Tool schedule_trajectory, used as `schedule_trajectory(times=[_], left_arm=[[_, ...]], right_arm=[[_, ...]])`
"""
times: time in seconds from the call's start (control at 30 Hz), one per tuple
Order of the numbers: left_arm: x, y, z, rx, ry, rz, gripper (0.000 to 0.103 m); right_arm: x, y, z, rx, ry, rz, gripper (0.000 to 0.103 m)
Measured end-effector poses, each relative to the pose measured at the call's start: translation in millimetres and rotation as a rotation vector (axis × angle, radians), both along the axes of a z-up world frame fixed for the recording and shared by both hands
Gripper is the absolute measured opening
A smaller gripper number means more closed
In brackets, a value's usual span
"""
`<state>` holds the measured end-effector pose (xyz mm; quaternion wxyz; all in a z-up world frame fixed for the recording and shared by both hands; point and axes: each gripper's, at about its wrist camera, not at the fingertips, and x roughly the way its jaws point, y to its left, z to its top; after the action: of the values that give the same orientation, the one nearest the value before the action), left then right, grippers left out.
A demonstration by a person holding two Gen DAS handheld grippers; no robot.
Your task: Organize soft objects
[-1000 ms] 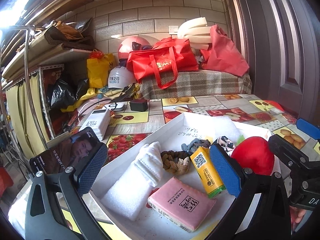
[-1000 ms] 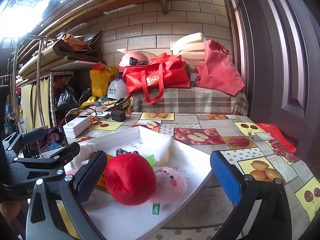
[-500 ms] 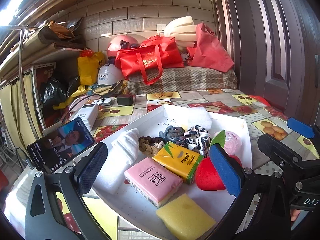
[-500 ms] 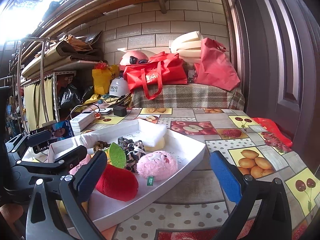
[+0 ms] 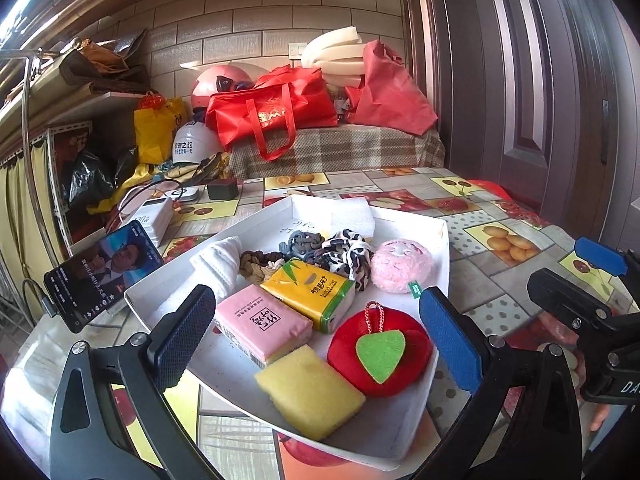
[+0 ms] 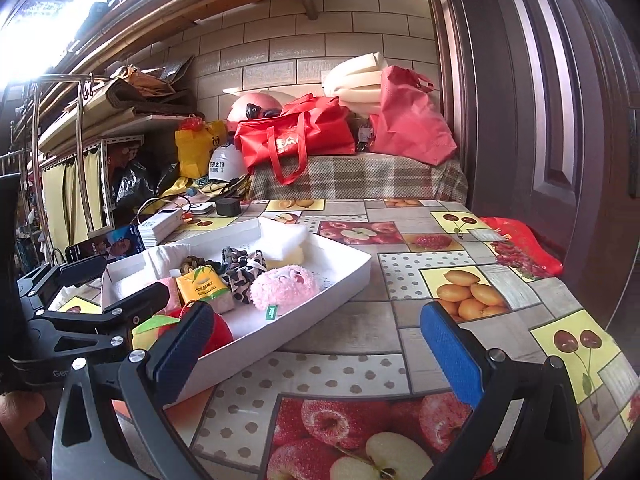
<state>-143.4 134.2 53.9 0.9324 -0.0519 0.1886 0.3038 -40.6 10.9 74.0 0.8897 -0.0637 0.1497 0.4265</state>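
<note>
Soft objects in tray | ahead of left gripper, spread wide

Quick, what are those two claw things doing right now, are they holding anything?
Left gripper: jaws open, holding nothing, above the white tray.
Right gripper: jaws open, holding nothing, over the table.

A table in fruit-print cloth carries a white tray near its middle, a phone to the left, and a power bank and black box farther back.
</note>
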Motion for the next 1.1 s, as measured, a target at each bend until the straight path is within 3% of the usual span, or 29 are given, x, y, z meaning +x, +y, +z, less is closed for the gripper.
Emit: schedule_trajectory(times=[0.17,0.3,0.4,0.57,0.7,0.77,0.9,1.03,1.1], left_arm=[[-5,-18,0,-0.009,0.01,-0.016,0.103],[-8,-14,-2,-0.055,0.024,0.027,0.103],[-11,-12,-2,-0.057,0.023,0.07,0.103],[-16,-21,1,0.009,0.033,0.124,0.103],[-17,-25,2,0.019,0.046,0.143,0.103],[-14,-29,1,0.022,0.081,0.153,0.103],[-4,-40,-3,0.063,0.145,0.154,0.103],[-8,-54,3,0.162,0.134,0.221,0.103],[-10,-58,4,0.173,0.115,0.185,0.103]], right_arm=[[2,-28,8,0.09,-0.008,-0.05,0.103],[-5,-44,10,0.078,-0.019,-0.077,0.103],[-20,-67,15,0.142,-0.092,-0.112,0.103],[-38,-94,18,0.213,-0.174,-0.205,0.103],[-21,-88,15,0.129,-0.081,-0.203,0.103],[-18,-90,14,0.133,-0.057,-0.213,0.103],[-24,-99,13,0.169,-0.082,-0.289,0.103],[-26,-102,12,0.179,-0.085,-0.31,0.103],[-26,-102,12,0.183,-0.083,-0.308,0.103]])
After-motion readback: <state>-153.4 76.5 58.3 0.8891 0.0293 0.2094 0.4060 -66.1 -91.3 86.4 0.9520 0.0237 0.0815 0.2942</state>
